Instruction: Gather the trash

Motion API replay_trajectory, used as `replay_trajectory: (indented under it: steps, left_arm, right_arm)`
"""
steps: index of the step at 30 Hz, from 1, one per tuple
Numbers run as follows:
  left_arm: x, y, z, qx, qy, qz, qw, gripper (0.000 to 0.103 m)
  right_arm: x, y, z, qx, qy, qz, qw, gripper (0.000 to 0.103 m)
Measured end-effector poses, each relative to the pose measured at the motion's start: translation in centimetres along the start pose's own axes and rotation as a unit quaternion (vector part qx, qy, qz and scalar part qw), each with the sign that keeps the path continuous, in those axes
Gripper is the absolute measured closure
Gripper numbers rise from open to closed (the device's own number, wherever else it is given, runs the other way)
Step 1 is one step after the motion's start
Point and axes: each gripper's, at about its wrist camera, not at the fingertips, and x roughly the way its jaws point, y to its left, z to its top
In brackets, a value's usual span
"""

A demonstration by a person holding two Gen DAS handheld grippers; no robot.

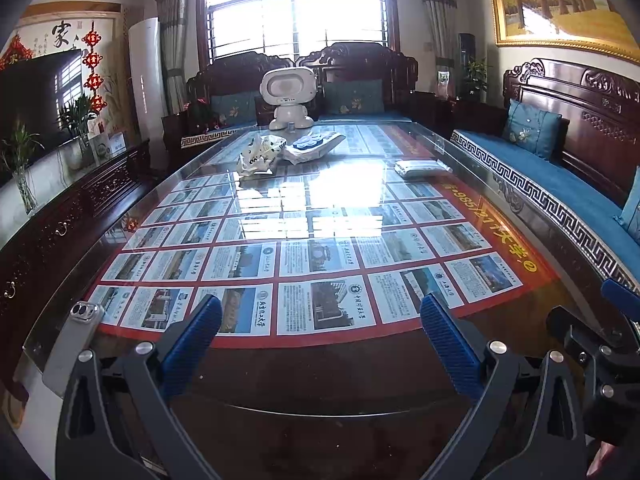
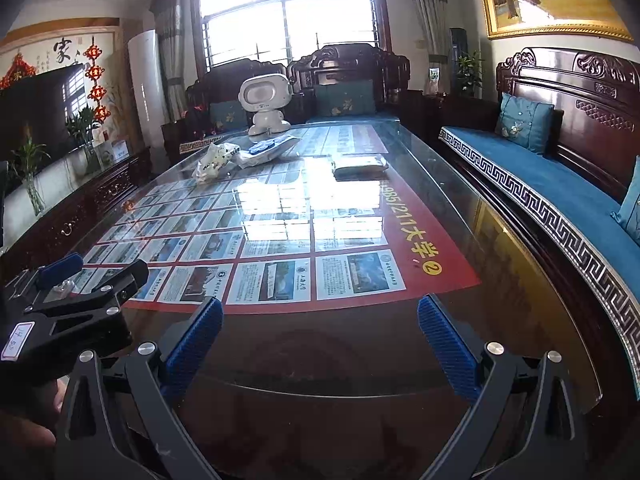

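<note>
The shiny glass desk [image 1: 320,208] is bare up to 12 o'clock, where a crumpled white wrapper [image 1: 260,154], a flat white packet [image 1: 314,145] and a white toy robot [image 1: 289,98] block.

The print on the crumpled wrapper [image 1: 260,155] far ahead of the left gripper [image 1: 320,332] is too small to be read. The contents of the flat packet [image 1: 420,168], ahead and to the right, cannot be made out through glare. The small text on the poster [image 1: 320,256] under the glass of the desk [image 1: 280,368] is washed out by window reflection at its middle. The phone [image 1: 70,344], just left of the gripper, is partly covered by the gripper's arm. In the right wrist view, the left gripper [image 2: 76,280] is cut off by the left edge, and the hand [image 2: 24,432] holding it is mostly out of frame.
</note>
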Motion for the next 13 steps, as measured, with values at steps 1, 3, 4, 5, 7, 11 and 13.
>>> replay_trajectory:
  steps: [1,3,4,5,7,11,13]
  left_arm:
    - [0.1,-0.2,0.0,0.008,-0.002,0.000,1.0000,0.004]
    - [0.1,-0.7,0.0,0.026,-0.009,0.015,0.9995,0.004]
    - [0.2,-0.8,0.0,0.028,-0.012,0.015,0.9994,0.004]
    - [0.2,-0.8,0.0,0.027,-0.010,0.011,0.9995,0.004]
    - [0.7,-0.8,0.3,0.022,0.000,0.003,0.9998,0.004]
    - [2.7,-0.8,1.4,0.017,0.015,-0.012,0.9997,0.004]
    - [4.7,-0.5,2.3,0.012,0.021,-0.007,0.9997,0.004]
  right_arm:
    - [0.2,0.0,0.1,0.002,0.001,0.001,1.000,0.008]
    - [0.4,0.0,-0.1,0.003,0.002,0.001,1.000,0.008]
    - [0.5,-0.1,-0.1,0.005,0.004,0.002,1.000,0.008]
    - [0.7,-0.1,0.0,0.005,0.005,0.002,1.000,0.008]
    - [1.1,-0.1,0.1,0.006,0.008,0.001,1.000,0.008]
    - [2.8,-0.7,0.7,0.003,0.026,-0.003,1.000,0.008]
    - [4.3,-1.4,1.4,0.002,0.038,-0.001,0.999,0.008]
